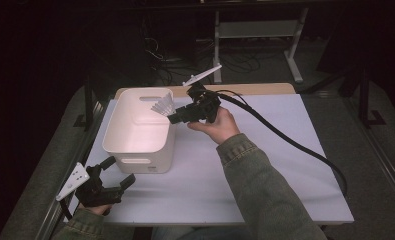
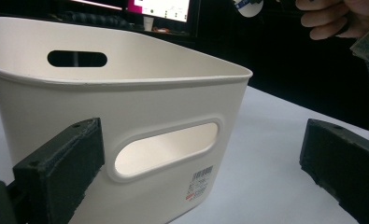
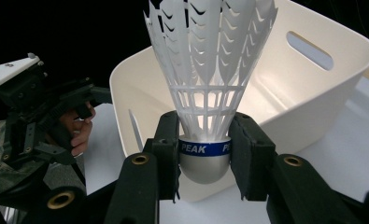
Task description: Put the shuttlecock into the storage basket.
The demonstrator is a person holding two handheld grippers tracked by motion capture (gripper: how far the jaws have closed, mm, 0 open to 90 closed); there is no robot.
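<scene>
A white plastic shuttlecock (image 3: 205,70) with a blue band marked PEAK and a silver cap sits between the jaws of my right gripper (image 3: 204,156), which is shut on its base. In the high view the right gripper (image 1: 177,117) holds the shuttlecock (image 1: 163,106) over the right rim of the white bin (image 1: 135,140), skirt pointing into it. My left gripper (image 1: 116,172) rests at the table's front left, open, jaws facing the bin's near wall (image 2: 126,121) with nothing between them.
The bin has slot handles and a barcode sticker (image 2: 198,183). A thick black cable (image 1: 295,145) trails from the right gripper across the white table (image 1: 265,190). A desk frame (image 1: 257,30) and cables stand on the dark floor behind.
</scene>
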